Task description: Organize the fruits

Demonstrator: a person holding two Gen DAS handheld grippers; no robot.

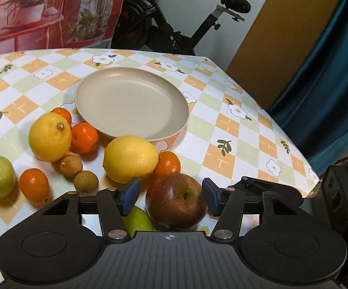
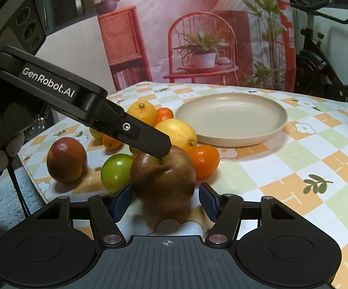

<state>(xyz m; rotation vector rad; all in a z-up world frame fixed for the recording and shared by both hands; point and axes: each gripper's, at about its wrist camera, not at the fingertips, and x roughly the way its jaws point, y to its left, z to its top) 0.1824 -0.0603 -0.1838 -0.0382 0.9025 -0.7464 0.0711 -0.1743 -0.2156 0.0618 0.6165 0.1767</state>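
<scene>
Your left gripper [image 1: 170, 196] and right gripper [image 2: 164, 201] each stand half open around the same red apple [image 1: 176, 200], pads just clear of its skin. Beyond the apple lies a lemon [image 1: 130, 159], then the empty plate [image 1: 130, 103].

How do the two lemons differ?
The left lemon sits with its green stem end up; the right lemon lies on its side. The right lemon lies just by the plate; the left lemon lies further from it, with a mandarin between. Both are yellow and rest on the table among other fruit.
</scene>
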